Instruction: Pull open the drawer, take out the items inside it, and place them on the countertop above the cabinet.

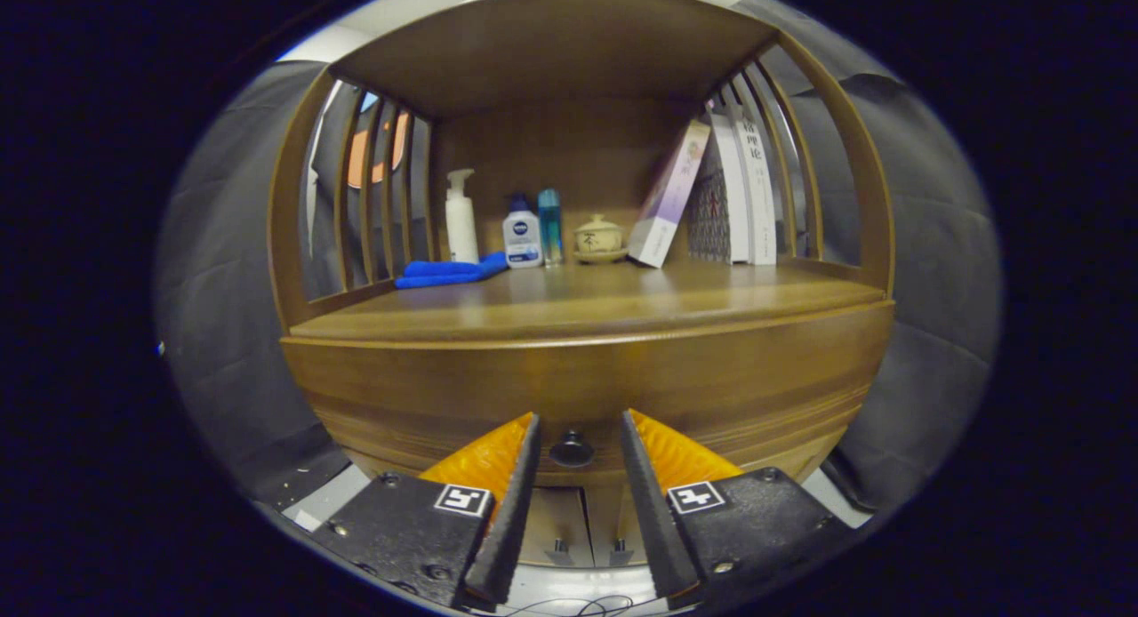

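The orange-and-black jaws of the gripper [576, 421] stand open, holding nothing, flanking the small dark round knob [571, 449] of the closed brown wooden drawer [587, 386]. Above it, the wooden bench [587, 301] carries bottles, a blue cloth [449, 271] and books at the far side.

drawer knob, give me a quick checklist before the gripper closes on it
1. Knob lies between the fingers: ok.
2. Gripper open wider than the knob: ok, gaps on both sides.
3. Finger pads touching the knob: not ok, still apart.
4. Drawer front closed: ok, looks flush, nothing pulled out yet.
5. Fingertips far enough forward to grip the knob: cannot tell from this angle.
6. Countertop has free room in front of the blue cloth and bottles: ok.
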Demonstrator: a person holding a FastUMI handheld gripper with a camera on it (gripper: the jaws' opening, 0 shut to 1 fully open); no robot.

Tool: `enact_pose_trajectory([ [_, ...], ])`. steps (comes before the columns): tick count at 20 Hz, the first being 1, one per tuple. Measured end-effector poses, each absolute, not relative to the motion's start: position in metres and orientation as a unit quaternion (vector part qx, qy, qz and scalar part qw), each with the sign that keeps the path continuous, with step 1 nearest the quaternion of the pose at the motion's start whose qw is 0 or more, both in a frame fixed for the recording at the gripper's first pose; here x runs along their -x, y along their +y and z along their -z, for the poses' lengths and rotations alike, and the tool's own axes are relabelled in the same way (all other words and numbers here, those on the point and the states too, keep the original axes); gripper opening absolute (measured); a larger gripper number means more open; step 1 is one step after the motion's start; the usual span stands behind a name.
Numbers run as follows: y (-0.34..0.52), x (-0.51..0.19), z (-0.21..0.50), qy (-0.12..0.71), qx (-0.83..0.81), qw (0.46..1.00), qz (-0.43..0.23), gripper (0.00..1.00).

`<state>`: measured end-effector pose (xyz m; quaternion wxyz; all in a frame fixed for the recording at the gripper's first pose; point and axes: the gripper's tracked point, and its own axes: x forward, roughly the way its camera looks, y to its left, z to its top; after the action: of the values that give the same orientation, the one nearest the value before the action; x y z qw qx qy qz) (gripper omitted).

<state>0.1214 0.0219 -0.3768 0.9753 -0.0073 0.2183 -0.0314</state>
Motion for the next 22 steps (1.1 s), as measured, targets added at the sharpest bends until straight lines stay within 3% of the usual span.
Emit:
enact_pose_trajectory([
  [5,0.025,-0.127,0.393,0.232,0.016,0.972,0.04,0.41],
  [13,0.027,-0.126,0.397,0.242,0.003,0.969,0.043,0.23],
  [22,0.028,-0.071,0.388,0.246,0.01,0.969,0.031,0.21],
])
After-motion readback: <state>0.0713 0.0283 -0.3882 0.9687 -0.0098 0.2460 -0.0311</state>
